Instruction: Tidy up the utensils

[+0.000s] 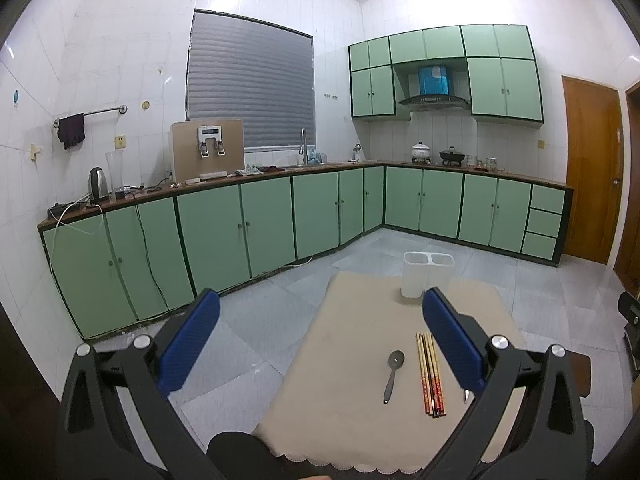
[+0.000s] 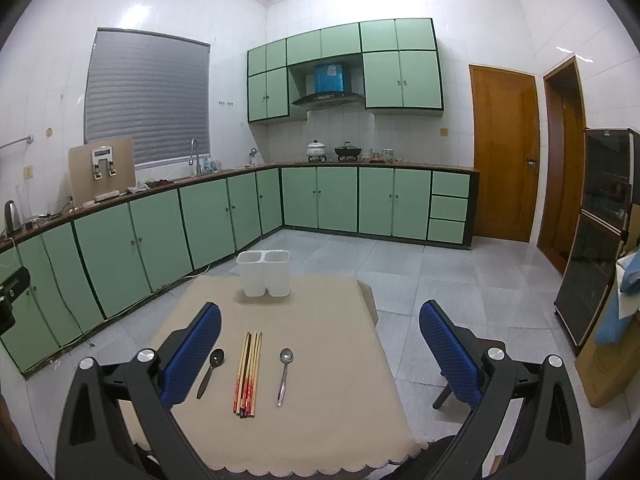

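A small table with a beige cloth (image 1: 352,400) (image 2: 320,360) holds a dark spoon (image 1: 393,376) (image 2: 211,372), a bundle of chopsticks (image 1: 430,376) (image 2: 248,376) and a silver spoon (image 2: 283,376), lying side by side. A white two-compartment holder (image 1: 428,274) (image 2: 264,272) stands empty at the far edge. My left gripper (image 1: 320,320) is open, raised above the table's left side. My right gripper (image 2: 320,328) is open, raised above the table's right side. Both are empty. In the left wrist view the silver spoon is mostly hidden behind the right finger (image 1: 452,344).
Green floor cabinets (image 1: 240,220) (image 2: 180,220) run along the left and far walls. Grey tiled floor (image 2: 440,280) surrounds the table. A dark glass cabinet (image 2: 600,240) and a wooden door (image 2: 504,152) are to the right. A chair (image 2: 456,384) stands by the table's right side.
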{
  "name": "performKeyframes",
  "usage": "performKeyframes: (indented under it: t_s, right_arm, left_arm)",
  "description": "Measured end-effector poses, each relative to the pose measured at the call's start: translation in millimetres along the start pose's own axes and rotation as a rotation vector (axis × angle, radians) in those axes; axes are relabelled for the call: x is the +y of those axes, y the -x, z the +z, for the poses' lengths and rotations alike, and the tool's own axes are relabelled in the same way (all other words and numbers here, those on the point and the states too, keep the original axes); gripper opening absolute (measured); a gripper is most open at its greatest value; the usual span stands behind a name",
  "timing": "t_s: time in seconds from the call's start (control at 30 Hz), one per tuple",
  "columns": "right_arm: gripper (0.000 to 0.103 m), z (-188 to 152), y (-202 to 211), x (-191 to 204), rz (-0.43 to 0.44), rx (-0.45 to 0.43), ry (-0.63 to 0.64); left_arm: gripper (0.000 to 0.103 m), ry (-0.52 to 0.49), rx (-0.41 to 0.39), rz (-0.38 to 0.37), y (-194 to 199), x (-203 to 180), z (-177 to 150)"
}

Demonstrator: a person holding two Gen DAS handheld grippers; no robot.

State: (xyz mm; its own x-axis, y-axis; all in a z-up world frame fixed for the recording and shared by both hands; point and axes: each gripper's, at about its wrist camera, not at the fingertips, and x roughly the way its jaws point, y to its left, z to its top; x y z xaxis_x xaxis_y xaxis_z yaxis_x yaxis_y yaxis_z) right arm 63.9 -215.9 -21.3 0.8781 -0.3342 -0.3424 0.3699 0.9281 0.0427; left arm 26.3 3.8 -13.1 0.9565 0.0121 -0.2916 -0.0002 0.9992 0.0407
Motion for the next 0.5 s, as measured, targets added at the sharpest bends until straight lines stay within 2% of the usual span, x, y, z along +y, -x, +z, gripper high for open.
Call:
performKeyframes:
  t_s: [0.13,0.23,0.3,0.4,0.43,0.47,0.5]
  right_arm:
    - [0.097,-7,-21,4,0.016,0.045,0.006]
    - [0.097,-24,-52,7,0.031,0.134,0.012]
    - [0.089,-38,-74,7,0.049,0.205,0.011]
    - [0.076,-70,-119,11,0.091,0.349,0.009]
    - [0.069,-77,-127,11,0.102,0.376,0.01]
    - [0.064,-88,-142,14,0.116,0.418,0.013]
    - [0.063,-99,-159,17,0.126,0.461,0.015]
  left_arm:
    - [0.098,-0.002,0.054,-0.044,-21,1,-6]
    - [0.098,0.004,0.179,-0.083,-59,2,-24]
    - [0.098,0.01,0.268,-0.138,-86,3,-40]
    - [0.098,0.002,0.327,-0.16,-118,2,-64]
    - [0.098,-0.005,0.343,-0.171,-128,-1,-71]
    - [0.098,-0.008,0.367,-0.192,-138,-3,-78]
    - [0.098,-0.002,0.405,-0.246,-153,-6,-88]
